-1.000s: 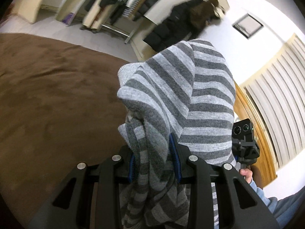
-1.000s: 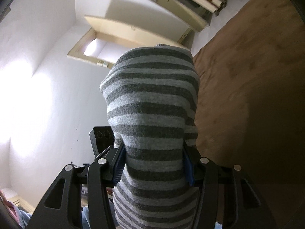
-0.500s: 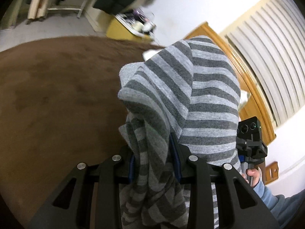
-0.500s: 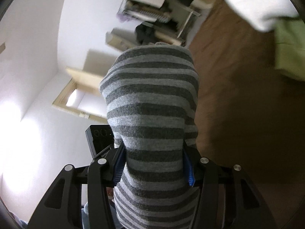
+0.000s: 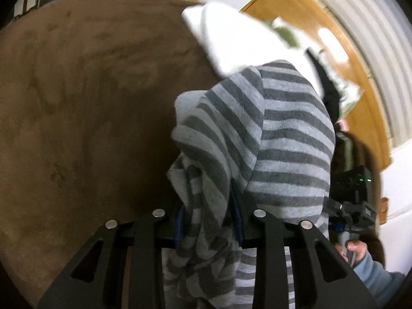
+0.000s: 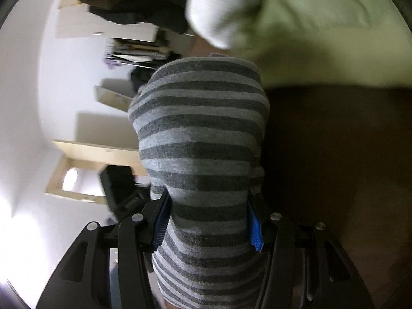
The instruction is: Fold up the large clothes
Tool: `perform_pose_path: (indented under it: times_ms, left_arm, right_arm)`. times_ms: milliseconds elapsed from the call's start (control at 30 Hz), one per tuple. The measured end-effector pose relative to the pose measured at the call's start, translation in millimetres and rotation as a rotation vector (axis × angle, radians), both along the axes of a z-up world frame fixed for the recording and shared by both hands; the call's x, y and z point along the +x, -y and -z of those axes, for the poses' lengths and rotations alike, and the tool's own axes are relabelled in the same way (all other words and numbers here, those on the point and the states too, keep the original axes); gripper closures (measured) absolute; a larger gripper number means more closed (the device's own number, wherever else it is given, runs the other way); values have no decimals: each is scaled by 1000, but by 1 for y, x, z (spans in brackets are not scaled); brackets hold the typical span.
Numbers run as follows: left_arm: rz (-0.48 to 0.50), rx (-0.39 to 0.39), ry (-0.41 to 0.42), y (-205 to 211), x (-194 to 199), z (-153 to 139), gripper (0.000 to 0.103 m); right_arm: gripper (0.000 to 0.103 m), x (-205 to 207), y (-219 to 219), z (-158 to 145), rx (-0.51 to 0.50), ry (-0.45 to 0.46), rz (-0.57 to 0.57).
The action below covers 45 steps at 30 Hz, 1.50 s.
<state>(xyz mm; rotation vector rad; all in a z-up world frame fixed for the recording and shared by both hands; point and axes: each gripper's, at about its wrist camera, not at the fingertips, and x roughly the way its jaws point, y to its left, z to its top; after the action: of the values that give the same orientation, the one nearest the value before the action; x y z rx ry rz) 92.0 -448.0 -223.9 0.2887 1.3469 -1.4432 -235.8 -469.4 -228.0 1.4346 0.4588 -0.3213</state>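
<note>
A grey striped sweater (image 5: 278,139) hangs from both grippers above a brown blanket (image 5: 90,103). My left gripper (image 5: 209,216) is shut on a bunched edge of the sweater, which drapes over its fingers. My right gripper (image 6: 208,221) is shut on another part of the sweater (image 6: 200,139), which covers most of its view. The right gripper's body shows at the right edge of the left wrist view (image 5: 352,200), held by a hand. The left gripper's body shows in the right wrist view (image 6: 118,188).
A white pillow (image 5: 231,38) and a pale green pillow (image 6: 322,33) lie at the head of the bed. A wooden headboard (image 5: 322,25) and window blinds (image 5: 381,51) stand behind. A clothes rack with dark coats (image 6: 144,7) stands by the white wall.
Both grippers have swung with the sweater toward the head of the bed. The pillows and headboard have come into view. Both grips are unchanged.
</note>
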Motion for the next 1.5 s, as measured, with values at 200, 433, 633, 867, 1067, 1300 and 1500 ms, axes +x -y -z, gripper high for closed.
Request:
perform_pose_path:
  times_ms: [200, 433, 633, 867, 1067, 1300, 1500]
  left_arm:
    - [-57, 3, -19, -2, 5, 14, 72]
    - [-74, 5, 7, 2, 6, 13, 59]
    - [-174, -29, 66, -11, 23, -15, 36]
    - [-202, 34, 189, -24, 17, -61, 23]
    - [-229, 72, 252, -39, -20, -76, 18]
    - [-256, 77, 209, -54, -62, -62, 11]
    - [-167, 122, 359, -51, -91, -45, 7]
  right_arm:
    - [47, -4, 0, 11, 0, 17, 19]
    - [21, 6, 24, 3, -64, -82, -1]
    - [9, 17, 44, -33, -190, -218, -13]
    - [7, 70, 42, -96, -491, -482, -198]
    - [8, 127, 24, -124, -718, -575, -324]
    - [12, 175, 17, -118, -834, -624, -409]
    - [13, 189, 9, -88, -874, -734, -484]
